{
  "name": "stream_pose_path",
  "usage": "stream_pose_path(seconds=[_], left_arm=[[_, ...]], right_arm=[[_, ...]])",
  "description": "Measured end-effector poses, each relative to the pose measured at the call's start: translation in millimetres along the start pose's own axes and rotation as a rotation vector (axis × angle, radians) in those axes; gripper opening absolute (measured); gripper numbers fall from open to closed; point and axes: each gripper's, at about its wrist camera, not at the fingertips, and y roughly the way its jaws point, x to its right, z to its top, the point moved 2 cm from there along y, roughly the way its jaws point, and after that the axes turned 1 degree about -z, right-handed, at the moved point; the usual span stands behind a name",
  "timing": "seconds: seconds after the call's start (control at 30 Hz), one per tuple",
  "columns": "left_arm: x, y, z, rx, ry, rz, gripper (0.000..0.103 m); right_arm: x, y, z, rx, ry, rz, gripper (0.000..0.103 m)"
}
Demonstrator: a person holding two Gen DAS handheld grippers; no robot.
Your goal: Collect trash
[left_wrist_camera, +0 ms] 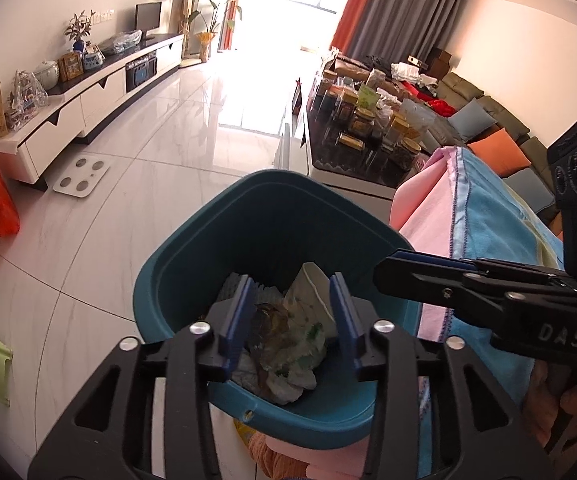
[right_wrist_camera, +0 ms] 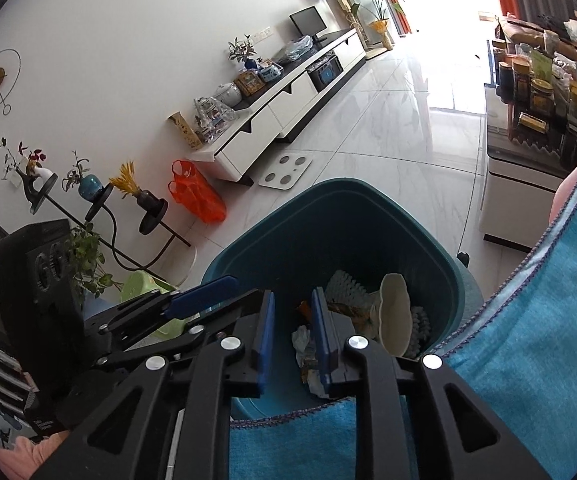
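You are holding both grippers over the teal trash bin (left_wrist_camera: 272, 220), and the trash is sitting in the bottom of it, straight ahead of and below your fingertips. Your left gripper (left_wrist_camera: 294, 320) is hanging spread above the bin's mouth with nothing between its blue pads (left_wrist_camera: 236, 320); the crumpled paper wad (left_wrist_camera: 288, 344) is showing in the gap but lying down inside the bin, apart from the pads. Your right gripper (right_wrist_camera: 293, 334) is hovering with its pads narrowed to a slim gap, not pressed together and pinching nothing that can be seen, and it is appearing just to the right of your left gripper in the left wrist view. Beyond the right gripper's tips, a pale paper cup (right_wrist_camera: 394, 312) is leaning against the bin's far right wall, with white ribbed packing (right_wrist_camera: 344, 286) behind it. Judging by looks, all this is going to handle light and soft: the wad will crush and spring, so take it across its bulk; the cup is thin and will buckle, so pinch its rim wall gently. A blue towel (right_wrist_camera: 528, 340) is draping close under your right gripper
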Motion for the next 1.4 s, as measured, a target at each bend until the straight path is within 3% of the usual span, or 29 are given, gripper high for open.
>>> stream_pose_path(seconds=[0.13, 0.47, 0.77, 0.87, 1.13, 1.4], left_arm=[[3, -13, -1, 0.036, 0.013, 0.0, 0.051], [17, -67, -16, 0.148, 0.069, -0.015, 0.095], [40, -113, -39, 0.228, 0.097, -0.068, 0.097], [50, -123, -49, 0.253, 0.099, -0.077, 0.097], [94, -146, -73, 0.307, 0.171, -0.1, 0.097], [151, -150, -83, 0.345, 0.259, -0.139, 0.097]], right_arm=[[4, -5, -2, 0.013, 0.009, -0.002, 0.024], [8, -38, -21, 0.085, 0.004, -0.03, 0.048], [13, -93, -47, 0.219, -0.01, -0.08, 0.068], [15, -113, -61, 0.267, -0.021, -0.117, 0.079], [29, -172, -108, 0.404, -0.04, -0.28, 0.092], [45, -233, -156, 0.593, 0.023, -0.471, 0.096]])
